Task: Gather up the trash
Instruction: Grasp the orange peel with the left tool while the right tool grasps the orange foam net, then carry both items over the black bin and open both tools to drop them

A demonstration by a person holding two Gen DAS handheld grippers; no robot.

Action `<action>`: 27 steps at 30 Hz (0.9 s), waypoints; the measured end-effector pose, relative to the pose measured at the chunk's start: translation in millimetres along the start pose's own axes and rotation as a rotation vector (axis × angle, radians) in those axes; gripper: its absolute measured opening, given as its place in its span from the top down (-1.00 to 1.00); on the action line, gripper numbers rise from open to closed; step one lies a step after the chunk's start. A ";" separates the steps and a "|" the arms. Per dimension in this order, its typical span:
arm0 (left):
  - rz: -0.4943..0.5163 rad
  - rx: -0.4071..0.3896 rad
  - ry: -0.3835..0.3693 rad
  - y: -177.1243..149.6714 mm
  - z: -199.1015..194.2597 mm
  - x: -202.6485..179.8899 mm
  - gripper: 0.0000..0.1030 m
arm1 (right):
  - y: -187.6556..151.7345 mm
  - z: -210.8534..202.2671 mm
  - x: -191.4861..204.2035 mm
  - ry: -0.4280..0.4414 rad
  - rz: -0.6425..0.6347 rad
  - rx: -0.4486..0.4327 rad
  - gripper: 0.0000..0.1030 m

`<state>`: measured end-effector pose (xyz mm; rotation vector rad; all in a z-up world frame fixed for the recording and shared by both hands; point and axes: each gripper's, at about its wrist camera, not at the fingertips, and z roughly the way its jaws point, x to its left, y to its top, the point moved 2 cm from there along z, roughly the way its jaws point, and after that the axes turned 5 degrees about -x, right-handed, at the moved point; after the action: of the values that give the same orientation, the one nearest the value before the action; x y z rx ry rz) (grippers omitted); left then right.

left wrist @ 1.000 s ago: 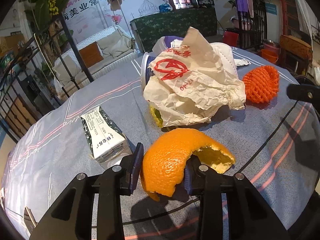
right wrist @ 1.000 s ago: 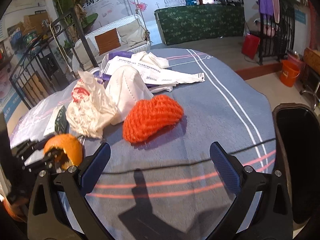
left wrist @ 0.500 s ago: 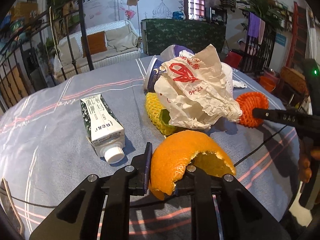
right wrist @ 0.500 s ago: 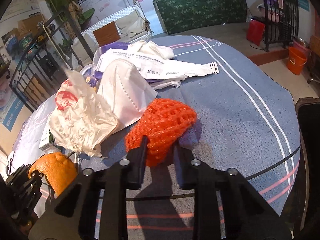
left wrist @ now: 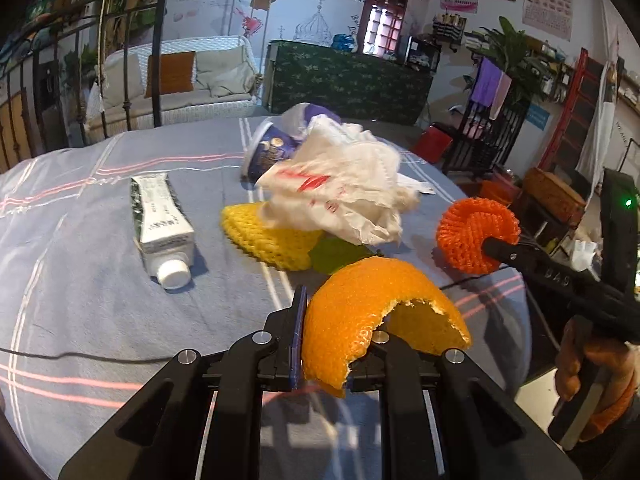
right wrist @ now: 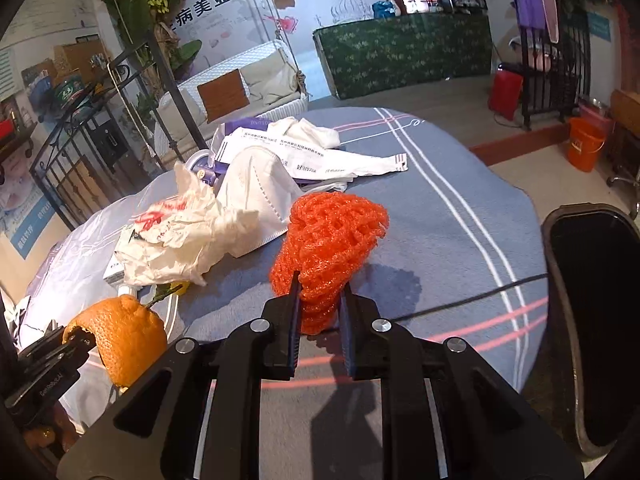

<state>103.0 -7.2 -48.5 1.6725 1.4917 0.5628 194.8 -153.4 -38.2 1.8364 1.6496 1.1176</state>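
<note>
My left gripper (left wrist: 340,320) is shut on a curved piece of orange peel (left wrist: 360,300), held just above the grey-blue tablecloth (left wrist: 80,280). In the right wrist view that peel (right wrist: 124,332) hangs at the lower left. My right gripper (right wrist: 320,292) is shut on an orange foam fruit net (right wrist: 332,232), whose lower end is squeezed between the pads. The left wrist view shows the same net (left wrist: 468,224) raised off the table at the right. A person's hand (left wrist: 592,364) grips the right tool's handle.
A milk carton (left wrist: 160,216), a yellow foam net (left wrist: 264,236), a crumpled white paper bag (left wrist: 340,192), a purple cup (left wrist: 272,152), a white mask (right wrist: 256,196) and a long wrapper (right wrist: 320,160) lie on the table. A black bin (right wrist: 592,312) stands off the right edge. A thin cable (right wrist: 460,304) crosses the cloth.
The right gripper went from wide open to shut on the orange net and lifted it. The left gripper tightened on the peel, rolled and rose slightly.
</note>
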 end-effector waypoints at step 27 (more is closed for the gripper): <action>0.244 0.015 -0.442 10.0 47.3 -186.2 0.71 | -42.2 -104.2 -224.1 -0.554 0.229 -0.051 0.62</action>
<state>107.8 -198.9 -34.0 1.8580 0.9861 0.2802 93.8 -380.3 -72.0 2.0945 1.1063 0.6339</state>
